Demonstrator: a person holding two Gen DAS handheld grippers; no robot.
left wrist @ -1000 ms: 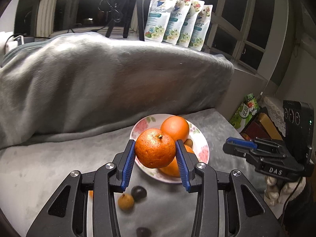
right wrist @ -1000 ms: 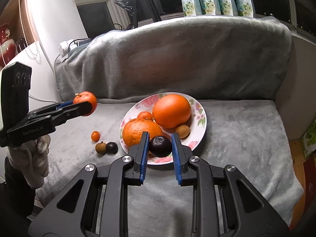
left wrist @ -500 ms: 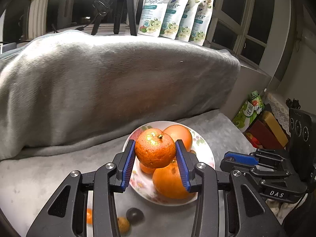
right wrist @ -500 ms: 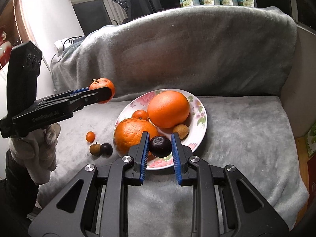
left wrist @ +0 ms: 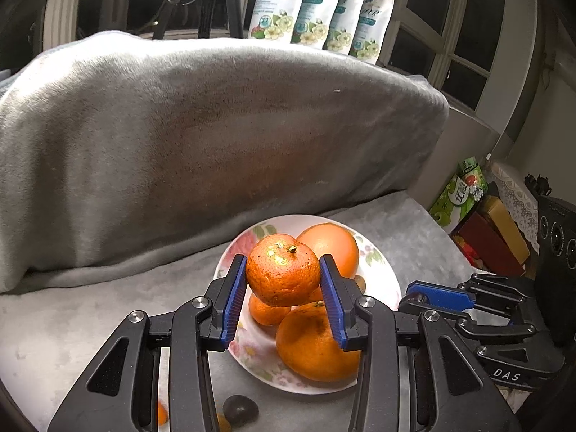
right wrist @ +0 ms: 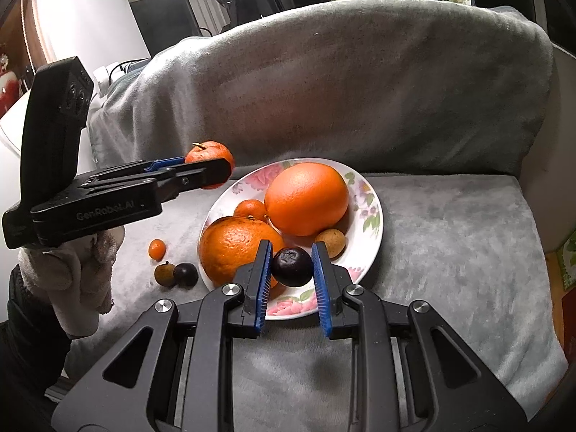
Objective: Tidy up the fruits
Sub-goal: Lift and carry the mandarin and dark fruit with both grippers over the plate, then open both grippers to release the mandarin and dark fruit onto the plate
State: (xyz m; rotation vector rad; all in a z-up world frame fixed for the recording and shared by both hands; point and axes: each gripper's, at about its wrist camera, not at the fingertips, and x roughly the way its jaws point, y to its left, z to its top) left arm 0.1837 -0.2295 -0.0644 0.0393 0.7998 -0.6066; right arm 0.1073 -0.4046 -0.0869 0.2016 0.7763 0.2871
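Fruit is partly gathered on a flowered plate (right wrist: 370, 216) that sits on a grey blanket (right wrist: 450, 237) over a seat. On the plate lie 1 big orange (right wrist: 306, 198) at the far side, a second orange (right wrist: 234, 244) at the near left, a small mandarin (right wrist: 251, 209) between them, and a small brown fruit (right wrist: 331, 242) to the right. The left gripper (left wrist: 284, 280) is clamped on a mandarin (left wrist: 282, 275), stem up, and holds it in the air above the plate's left edge. The right gripper (right wrist: 291, 270) is closed on a dark plum (right wrist: 291, 266) over the plate's near rim. Left of the plate, 3 small fruits rest on the blanket: a tiny orange one (right wrist: 157, 249), a brown one (right wrist: 164, 273) and a dark one (right wrist: 185, 274), the last 2 touching. A gloved hand (right wrist: 75, 273) grips the left gripper's handle. 4 printed pouches (left wrist: 320, 3) stand on the ledge behind the seat's back.
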